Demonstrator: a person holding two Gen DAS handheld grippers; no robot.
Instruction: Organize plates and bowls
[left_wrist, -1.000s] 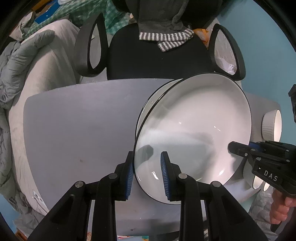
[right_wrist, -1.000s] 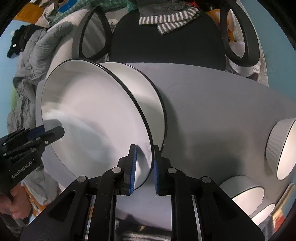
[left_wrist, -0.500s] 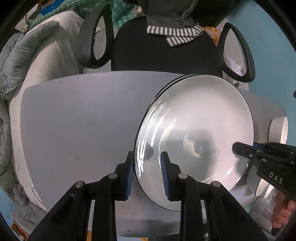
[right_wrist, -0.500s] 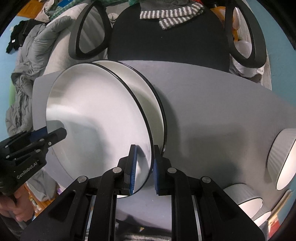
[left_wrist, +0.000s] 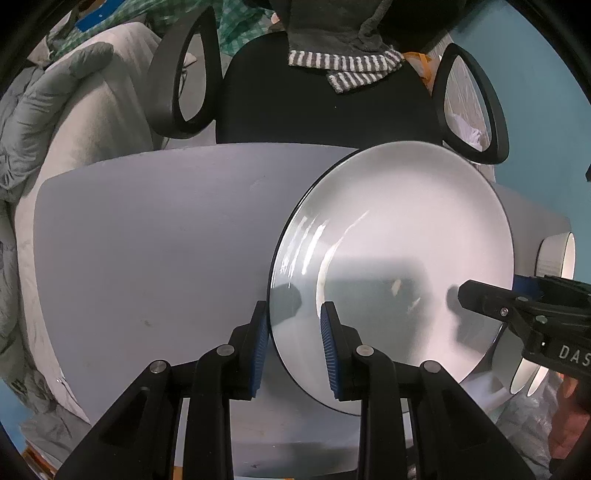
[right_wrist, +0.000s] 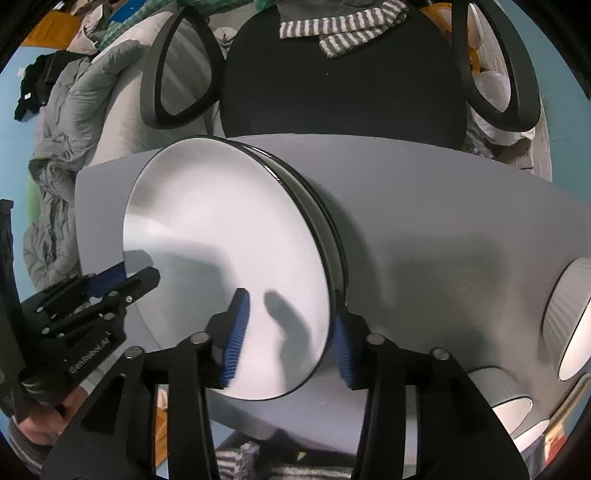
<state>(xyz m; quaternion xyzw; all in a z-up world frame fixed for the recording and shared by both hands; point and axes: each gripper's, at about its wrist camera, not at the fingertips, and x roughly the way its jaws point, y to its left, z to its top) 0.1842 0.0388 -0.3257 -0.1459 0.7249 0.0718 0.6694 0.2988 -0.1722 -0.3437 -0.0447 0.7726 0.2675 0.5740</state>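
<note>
1. Top plate (right_wrist: 225, 236), white with a thin black rim, lies on a stack of like plates (right_wrist: 325, 229) on the grey table (left_wrist: 147, 240). A second ago it stood tilted above the stack; now it sits nearly flush, the lower rims showing only along its far edge.
2. Right gripper (right_wrist: 291, 332): jaws have just been opening. The plate's near rim is between them, but the blue pads (right_wrist: 236, 328) stand clear of it on both sides. Judged a release: the plate's weight has gone to the stack.
3. Left gripper (left_wrist: 291, 343): jaws close together around the opposite rim, width unchanged from a second ago. The outer pad meets the rim; whether the inner pad presses the face cannot be told, so a firm clamp is likely, not certain.
4. Meaning for the task: this plate is as good as stacked; only the left side is left to let go.
5. Outward: ribbed white bowls (right_wrist: 569, 325) sit unsorted at the table's right edge, well apart from the plates. A black office chair (left_wrist: 325, 103) with a striped cloth (left_wrist: 343, 64) stands behind the table.
</note>
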